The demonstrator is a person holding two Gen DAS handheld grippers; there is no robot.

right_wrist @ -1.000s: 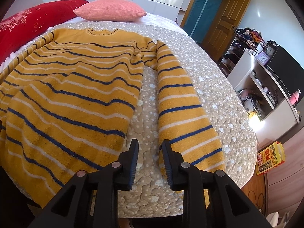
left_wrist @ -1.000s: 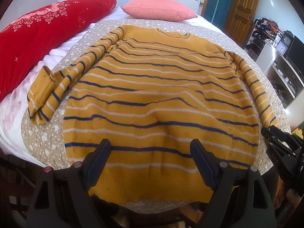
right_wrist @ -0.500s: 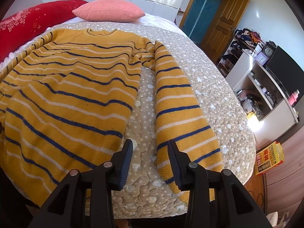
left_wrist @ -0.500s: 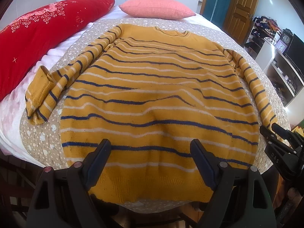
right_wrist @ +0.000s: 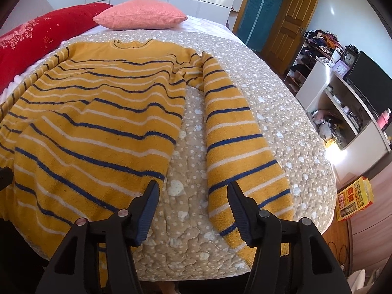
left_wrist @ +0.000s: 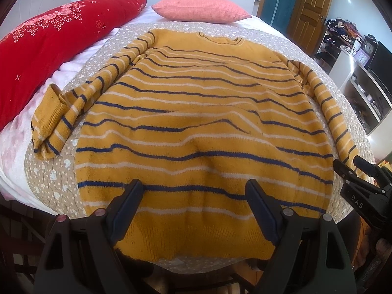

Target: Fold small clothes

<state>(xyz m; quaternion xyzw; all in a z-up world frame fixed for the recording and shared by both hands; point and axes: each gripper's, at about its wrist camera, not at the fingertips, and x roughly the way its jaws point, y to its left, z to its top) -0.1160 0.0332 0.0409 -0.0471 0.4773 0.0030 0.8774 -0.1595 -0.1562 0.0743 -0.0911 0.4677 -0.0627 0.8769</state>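
A mustard-yellow sweater (left_wrist: 201, 122) with navy and white stripes lies flat, neck away from me, on a beige dotted quilt (right_wrist: 281, 122). Its left sleeve (left_wrist: 71, 107) is doubled back at the cuff. Its right sleeve (right_wrist: 235, 142) lies straight down the quilt, apart from the body. My left gripper (left_wrist: 193, 191) hovers open over the hem, nothing between its fingers. My right gripper (right_wrist: 193, 191) hangs over the bare quilt between body and right sleeve; its jaws are opening and hold nothing. The right gripper (left_wrist: 355, 174) also shows at the left wrist view's right edge.
A red embroidered bolster (left_wrist: 49, 46) lies along the bed's left side and a pink pillow (left_wrist: 201, 7) at its head. Right of the bed stand a white shelf unit (right_wrist: 343, 112) with clocks, a dark screen, a yellow box (right_wrist: 355, 201) on the floor, and wooden doors (right_wrist: 291, 17).
The right gripper's jaws have spread from nearly shut to well apart, over the same spot beside the right sleeve. The left gripper and the sweater have not moved.
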